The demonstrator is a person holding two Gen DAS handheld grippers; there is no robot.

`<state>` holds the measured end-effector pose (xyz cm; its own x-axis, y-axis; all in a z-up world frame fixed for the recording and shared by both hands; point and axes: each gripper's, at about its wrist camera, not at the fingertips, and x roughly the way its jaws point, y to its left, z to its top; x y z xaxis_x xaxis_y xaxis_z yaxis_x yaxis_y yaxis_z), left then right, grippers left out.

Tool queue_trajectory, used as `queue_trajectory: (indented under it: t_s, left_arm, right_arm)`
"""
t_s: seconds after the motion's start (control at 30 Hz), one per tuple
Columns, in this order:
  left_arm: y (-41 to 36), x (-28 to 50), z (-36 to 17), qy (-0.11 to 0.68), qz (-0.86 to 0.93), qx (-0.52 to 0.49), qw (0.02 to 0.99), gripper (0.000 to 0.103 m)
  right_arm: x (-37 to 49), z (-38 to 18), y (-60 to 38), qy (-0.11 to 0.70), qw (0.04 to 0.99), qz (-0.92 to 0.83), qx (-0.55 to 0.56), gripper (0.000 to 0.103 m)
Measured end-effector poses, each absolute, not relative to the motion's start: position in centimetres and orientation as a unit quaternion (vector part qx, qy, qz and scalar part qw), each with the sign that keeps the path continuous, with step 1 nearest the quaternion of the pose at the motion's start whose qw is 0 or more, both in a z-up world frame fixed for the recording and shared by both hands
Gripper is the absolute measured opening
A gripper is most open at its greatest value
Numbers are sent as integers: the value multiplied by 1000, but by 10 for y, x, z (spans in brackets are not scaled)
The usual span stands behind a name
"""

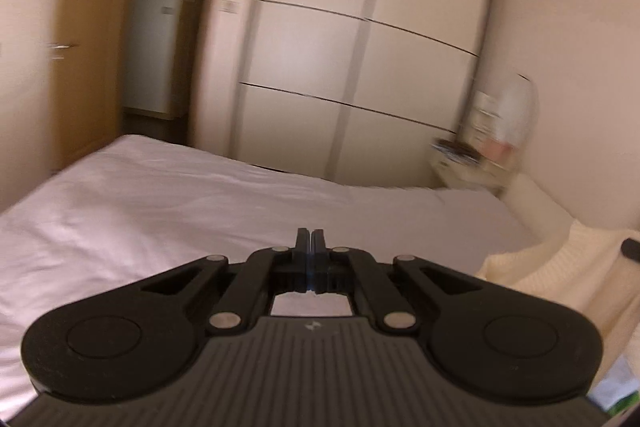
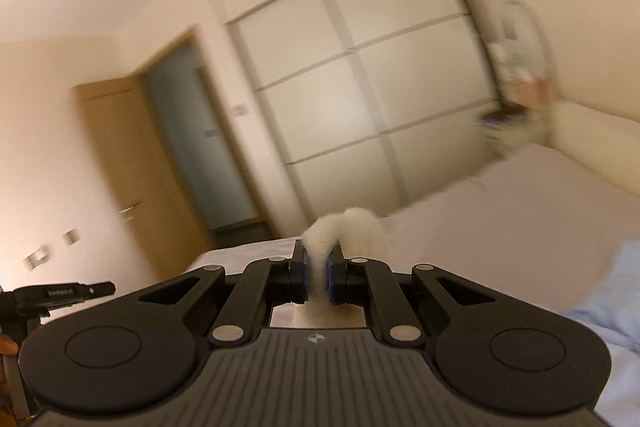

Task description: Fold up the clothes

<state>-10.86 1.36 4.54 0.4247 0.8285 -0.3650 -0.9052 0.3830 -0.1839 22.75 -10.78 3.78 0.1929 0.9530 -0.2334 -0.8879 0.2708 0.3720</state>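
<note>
Left wrist view: left gripper [image 1: 311, 241] has its jaws pressed together with nothing between them, hanging above the white bed sheet [image 1: 168, 211]. Cream knit sweater [image 1: 560, 267] lies bunched at the right edge of the bed, apart from the fingers. White sliding wardrobe [image 1: 360, 59] stands far behind the bed, wooden door [image 1: 60, 47] far left, cluttered nightstand [image 1: 472, 155] far right. Frame is motion-blurred. Right wrist view: right gripper [image 2: 317, 269] is clamped on a fold of the cream knit sweater [image 2: 344, 231], which bulges up past the blue pads [image 2: 305, 277]. Light blue garment [image 2: 608, 291] lies near right on the bed. Left gripper [image 2: 60, 295] pokes in at near left; from here its state is unclear.
</note>
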Motion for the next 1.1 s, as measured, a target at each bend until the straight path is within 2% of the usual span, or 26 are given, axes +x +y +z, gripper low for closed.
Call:
queue_trajectory:
  t_s: [0.1,0.2,0.3,0.43,0.6,0.73,0.87,1.1]
  left_arm:
    - [11,-184,46,104,556,-180,805,0]
    - [23,-233,25,159,559,-214,785,2]
    - [28,-257,-21,225,531,-265,772,10]
    - [20,-244,-101,311,475,-315,760,11]
    - [28,-194,-158,375,390,-329,774,13]
    - [40,-116,-174,418,330,-267,803,30]
    - [53,-40,-194,453,255,-198,831,40]
    - [75,84,-255,525,148,-98,833,44]
  right_arm:
    - [165,50,-76,204,745,632,56,9]
    - [108,49,-52,202,738,644,32,9]
    - [71,43,-49,210,738,641,21,9]
    - [59,23,-64,254,753,606,-15,9]
    - [72,-26,-105,337,786,515,-66,9]
    - [105,-75,-144,397,814,416,-76,9]
    - [133,-131,-174,458,817,346,-54,9]
    - [177,-227,-220,551,800,238,-7,9]
